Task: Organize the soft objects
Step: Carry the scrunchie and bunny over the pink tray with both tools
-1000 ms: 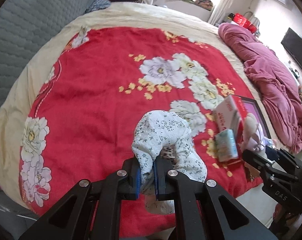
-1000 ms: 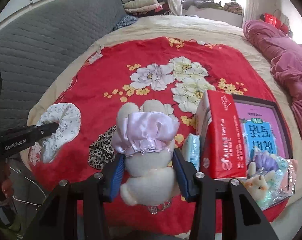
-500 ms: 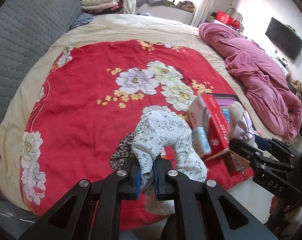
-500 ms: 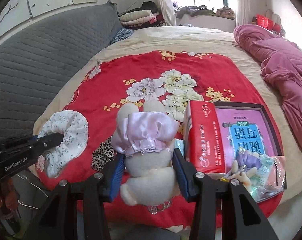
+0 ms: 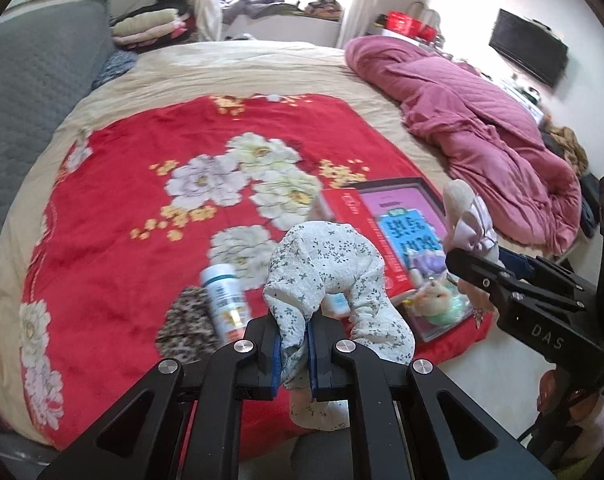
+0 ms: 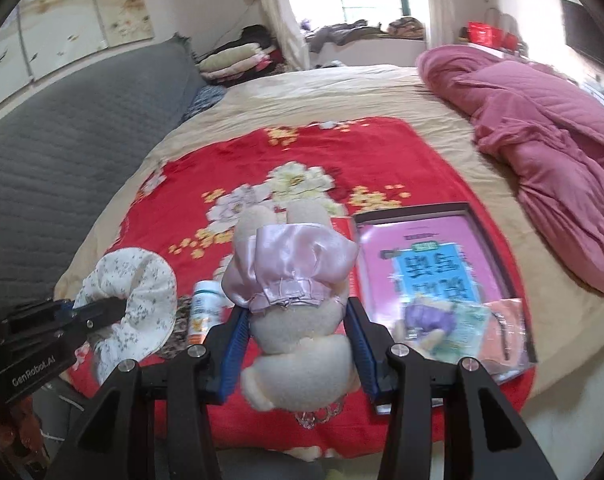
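The left gripper (image 5: 293,350) is clenching a floppy ring of white cloth with small dark flowers (image 5: 325,268), which is arching up above the near edge of the red flowered blanket (image 5: 114,200). The right gripper (image 6: 296,344) is squeezing a cream plush toy (image 6: 298,344) by its body; the toy is wearing a shiny pale pink dress. Beside them on the blanket a white bottle (image 5: 224,300) is lying, and a pink boxed set (image 6: 433,264) to the right.
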The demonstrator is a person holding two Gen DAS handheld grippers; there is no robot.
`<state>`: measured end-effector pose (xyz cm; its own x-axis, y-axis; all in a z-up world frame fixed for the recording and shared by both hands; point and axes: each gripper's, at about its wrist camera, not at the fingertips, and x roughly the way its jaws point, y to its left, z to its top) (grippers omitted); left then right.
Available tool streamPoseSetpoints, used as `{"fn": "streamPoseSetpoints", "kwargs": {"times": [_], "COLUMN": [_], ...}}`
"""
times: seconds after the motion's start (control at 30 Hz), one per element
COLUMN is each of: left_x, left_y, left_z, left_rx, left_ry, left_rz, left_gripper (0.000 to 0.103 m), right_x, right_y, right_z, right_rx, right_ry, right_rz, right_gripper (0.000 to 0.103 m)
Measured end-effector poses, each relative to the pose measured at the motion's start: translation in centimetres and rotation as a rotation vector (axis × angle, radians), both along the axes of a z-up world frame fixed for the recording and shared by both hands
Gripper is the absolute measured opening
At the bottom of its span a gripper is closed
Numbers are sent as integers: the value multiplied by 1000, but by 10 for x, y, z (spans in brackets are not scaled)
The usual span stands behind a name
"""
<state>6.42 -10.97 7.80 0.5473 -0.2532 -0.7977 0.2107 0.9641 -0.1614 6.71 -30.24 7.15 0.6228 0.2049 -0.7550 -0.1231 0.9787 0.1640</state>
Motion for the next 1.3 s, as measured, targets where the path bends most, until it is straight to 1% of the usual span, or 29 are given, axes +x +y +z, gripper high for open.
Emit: {"fn": "streamPoseSetpoints", "kwargs": {"times": [0.2,0.33,0.63,0.97,1.03,1.3], "left_x": [9,15,33,43,45,58], "left_y": [-45,-79,-150,-211,-219,-244], "left_z": [1,1,-11,-53,-61,-86], "left_rx": [-12,-6,0,13,20,7], "left_ry": [4,3,29,112,124,173], "left_rz": [-80,-139,-246,-339,-348,-372], "left_gripper": [10,10,10,10,10,10], "right_x": [0,-1,-6,-3,-1,6], "right_y": [-50,-85,-143,-186,-191,-206], "right_z": [4,3,-6,-23,-29,-48], "right_rx": [6,32,66,92,91,99], "right_ry": [-10,-11,-3,23,37,71], "right_rz": [-97,-168,-279,-361,-370,-392], "right_gripper": [47,47,47,47,47,47]}}
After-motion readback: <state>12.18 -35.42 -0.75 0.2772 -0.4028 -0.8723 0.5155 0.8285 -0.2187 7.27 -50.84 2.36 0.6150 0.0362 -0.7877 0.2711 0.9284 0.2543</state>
